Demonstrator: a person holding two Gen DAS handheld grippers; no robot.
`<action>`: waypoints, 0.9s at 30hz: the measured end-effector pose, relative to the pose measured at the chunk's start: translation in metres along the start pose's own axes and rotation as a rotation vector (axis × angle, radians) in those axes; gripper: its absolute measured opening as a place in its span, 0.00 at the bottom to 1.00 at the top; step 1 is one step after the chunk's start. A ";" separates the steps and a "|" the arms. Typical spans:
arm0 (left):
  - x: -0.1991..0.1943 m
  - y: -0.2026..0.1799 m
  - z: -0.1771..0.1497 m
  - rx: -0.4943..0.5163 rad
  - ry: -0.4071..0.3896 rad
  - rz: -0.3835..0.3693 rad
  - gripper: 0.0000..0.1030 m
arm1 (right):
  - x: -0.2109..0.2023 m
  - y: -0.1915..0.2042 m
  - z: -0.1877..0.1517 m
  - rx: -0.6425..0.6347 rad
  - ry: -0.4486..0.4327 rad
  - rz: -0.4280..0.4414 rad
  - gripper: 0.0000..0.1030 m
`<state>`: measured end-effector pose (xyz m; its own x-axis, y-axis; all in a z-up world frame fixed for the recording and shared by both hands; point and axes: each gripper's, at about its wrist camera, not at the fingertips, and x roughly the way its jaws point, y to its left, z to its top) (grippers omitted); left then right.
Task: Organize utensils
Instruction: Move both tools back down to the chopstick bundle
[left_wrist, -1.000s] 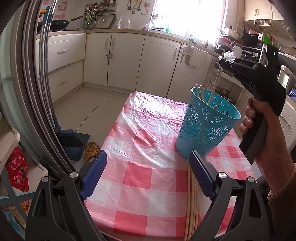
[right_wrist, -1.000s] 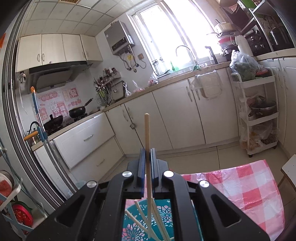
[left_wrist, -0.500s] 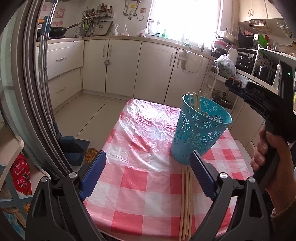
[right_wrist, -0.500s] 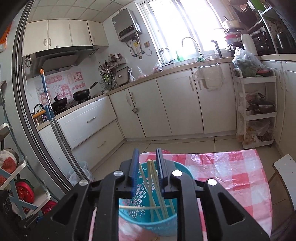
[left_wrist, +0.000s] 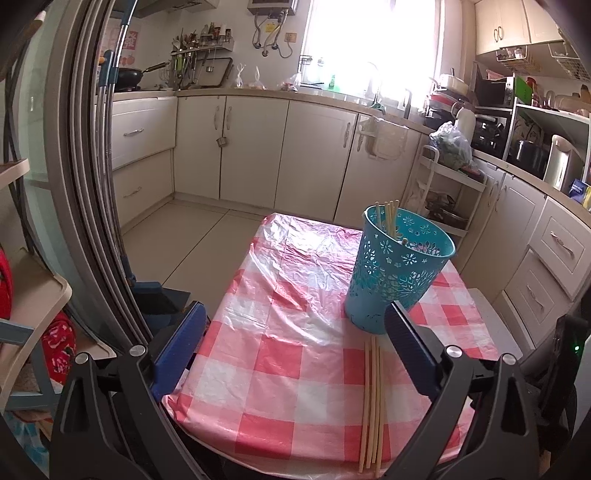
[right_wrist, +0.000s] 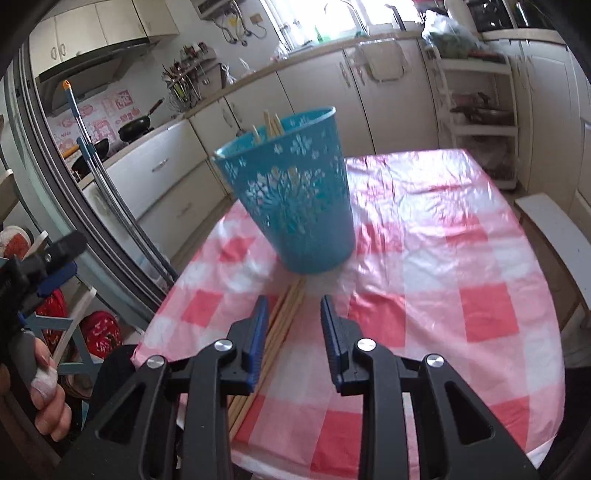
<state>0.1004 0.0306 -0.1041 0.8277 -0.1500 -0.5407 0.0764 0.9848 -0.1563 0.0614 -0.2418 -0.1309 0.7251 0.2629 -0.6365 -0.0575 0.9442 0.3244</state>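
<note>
A teal perforated basket (left_wrist: 397, 269) stands on the red-and-white checked table (left_wrist: 288, 354) and holds several wooden chopsticks (left_wrist: 388, 218). It also shows in the right wrist view (right_wrist: 291, 195). Several loose chopsticks (left_wrist: 371, 402) lie on the cloth in front of the basket, reaching the near edge. My left gripper (left_wrist: 295, 339) is open and empty, above the near table edge, left of the loose chopsticks. My right gripper (right_wrist: 291, 321) is open and empty, low over the loose chopsticks (right_wrist: 284, 317), whose far ends lie between its fingers.
The table's near and left edges drop to the tiled floor (left_wrist: 192, 240). A sliding door frame (left_wrist: 85, 184) and mop handles stand at the left. Kitchen cabinets (left_wrist: 314, 155) and a white rack (left_wrist: 443, 192) line the far side. A white stool (right_wrist: 554, 229) stands right of the table.
My right gripper let go of a chopstick into the basket, opened, and came down from above the basket to the loose chopsticks. My left gripper drew back a little.
</note>
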 end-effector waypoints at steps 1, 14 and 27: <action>-0.001 0.000 -0.001 0.001 0.000 0.003 0.91 | 0.002 0.004 0.000 -0.008 0.007 -0.001 0.28; -0.013 0.009 0.000 -0.009 -0.015 0.022 0.92 | 0.007 0.023 -0.013 -0.058 0.036 -0.024 0.28; -0.003 0.015 -0.010 -0.007 0.036 0.044 0.92 | 0.052 0.024 -0.017 -0.022 0.126 -0.073 0.25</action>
<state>0.0933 0.0451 -0.1135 0.8096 -0.1093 -0.5767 0.0360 0.9899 -0.1371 0.0860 -0.2017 -0.1683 0.6359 0.2145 -0.7414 -0.0231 0.9655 0.2595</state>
